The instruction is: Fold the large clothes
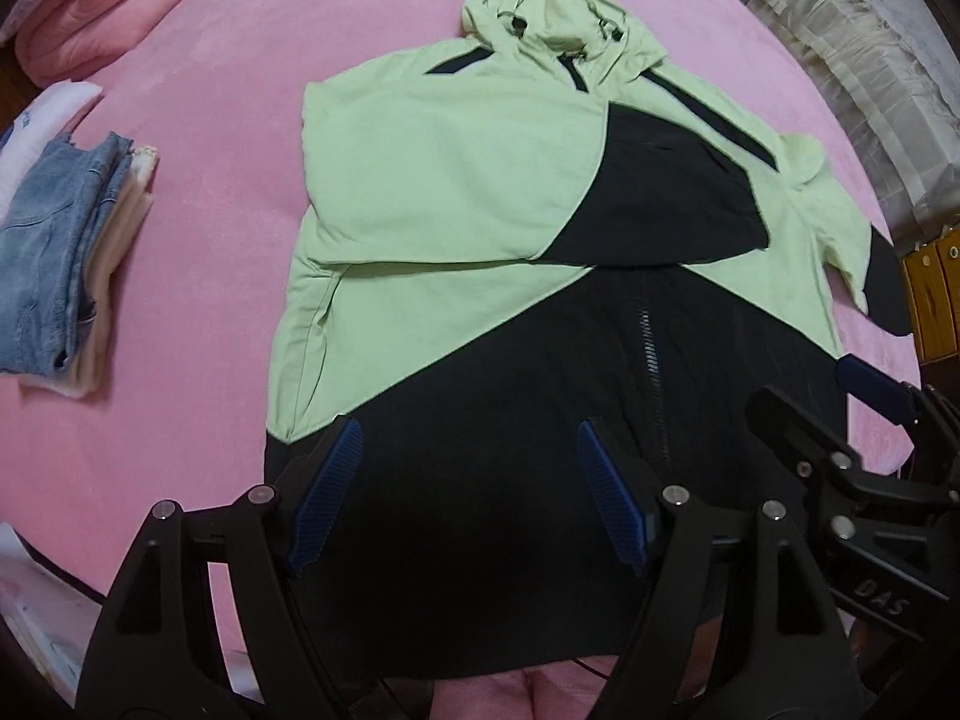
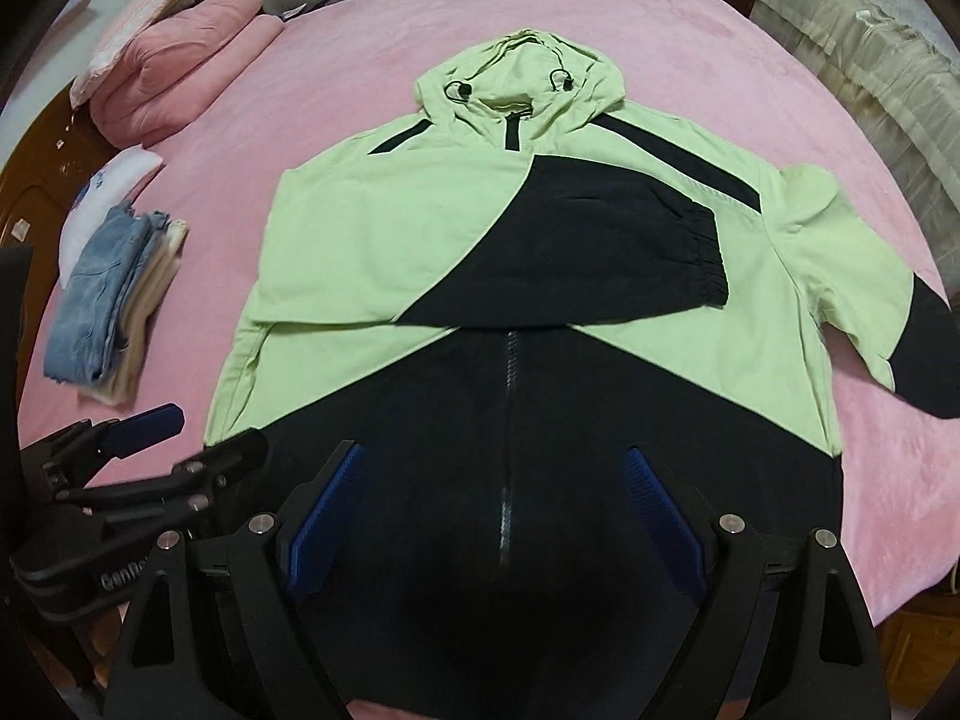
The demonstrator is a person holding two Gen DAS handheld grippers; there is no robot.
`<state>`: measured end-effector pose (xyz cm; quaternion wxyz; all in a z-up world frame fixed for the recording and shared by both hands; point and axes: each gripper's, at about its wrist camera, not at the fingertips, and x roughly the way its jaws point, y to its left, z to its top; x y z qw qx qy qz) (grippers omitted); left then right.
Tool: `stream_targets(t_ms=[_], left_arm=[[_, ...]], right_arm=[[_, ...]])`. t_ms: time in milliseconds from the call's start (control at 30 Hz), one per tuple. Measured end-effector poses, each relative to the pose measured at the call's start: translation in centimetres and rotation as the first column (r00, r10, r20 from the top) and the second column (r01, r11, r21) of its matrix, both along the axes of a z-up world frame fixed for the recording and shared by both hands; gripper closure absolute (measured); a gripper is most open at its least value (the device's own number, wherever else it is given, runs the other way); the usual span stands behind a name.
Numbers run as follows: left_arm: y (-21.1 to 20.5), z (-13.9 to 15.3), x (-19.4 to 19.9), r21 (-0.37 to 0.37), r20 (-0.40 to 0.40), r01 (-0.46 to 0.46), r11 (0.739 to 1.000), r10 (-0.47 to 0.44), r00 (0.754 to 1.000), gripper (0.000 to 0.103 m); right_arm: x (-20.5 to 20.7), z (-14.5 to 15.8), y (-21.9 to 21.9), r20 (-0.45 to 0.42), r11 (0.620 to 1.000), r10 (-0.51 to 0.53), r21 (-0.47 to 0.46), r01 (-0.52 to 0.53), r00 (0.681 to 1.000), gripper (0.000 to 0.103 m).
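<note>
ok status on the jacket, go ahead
Left gripper and right gripper open, empty. Jacket flat on bed, one sleeve folded across. Nothing in the way.

We see the hooded jacket (image 2: 384, 222) lying flat, front side up, on the pink bed, pale green above and black below, zip running down the middle. Its hood (image 2: 522, 72) points away from us. One sleeve (image 2: 588, 252) is folded across the chest, black cuff gathered. The other sleeve (image 2: 888, 312) spreads out sideways, unfolded.

The left gripper (image 1: 468, 492) hangs open above a green-and-black hooded jacket (image 1: 480, 192) spread on a pink bedspread (image 1: 210, 120).
</note>
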<state>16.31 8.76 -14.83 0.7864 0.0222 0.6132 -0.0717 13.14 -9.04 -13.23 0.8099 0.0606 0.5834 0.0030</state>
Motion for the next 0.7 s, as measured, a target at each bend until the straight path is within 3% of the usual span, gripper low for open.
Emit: stream_targets(t_ms=[200, 333, 467, 567, 700], left_arm=[[-1.4, 2.8, -1.3, -0.003, 0.054, -0.002, 1.0, 0.003, 0.999, 0.03], [-3.4, 2.6, -1.3, -0.053, 0.008, 0.021, 0.998, -0.02, 1.0, 0.03], [-7.4, 1.7, -1.2, -0.022, -0.02, 0.05, 0.999, -0.05, 0.999, 0.03], [-12.0, 1.2, -1.4, 0.018, -0.031, 0.097, 0.995, -0.097, 0.995, 0.03], [-18.8, 0.7, -1.4, 0.049, -0.049, 0.164, 0.985, -0.162, 0.986, 0.03]], right_arm=[[-2.5, 2.3, -0.7, 0.033, 0.999, -0.05, -0.007, 0.05, 0.998, 0.014], [-4.1, 2.5, -3.8, 0.019, 0.988, -0.145, 0.054, 0.143, 0.989, 0.014], [-5.5, 1.6, -7.6, -0.003, 0.964, -0.246, 0.104, 0.245, 0.969, 0.014], [-6.8, 0.3, -11.6, -0.056, 0.924, -0.337, 0.173, 0.341, 0.94, 0.014], [-8.5, -1.5, -17.6, -0.141, 0.839, -0.424, 0.31, 0.446, 0.895, 0.014]])
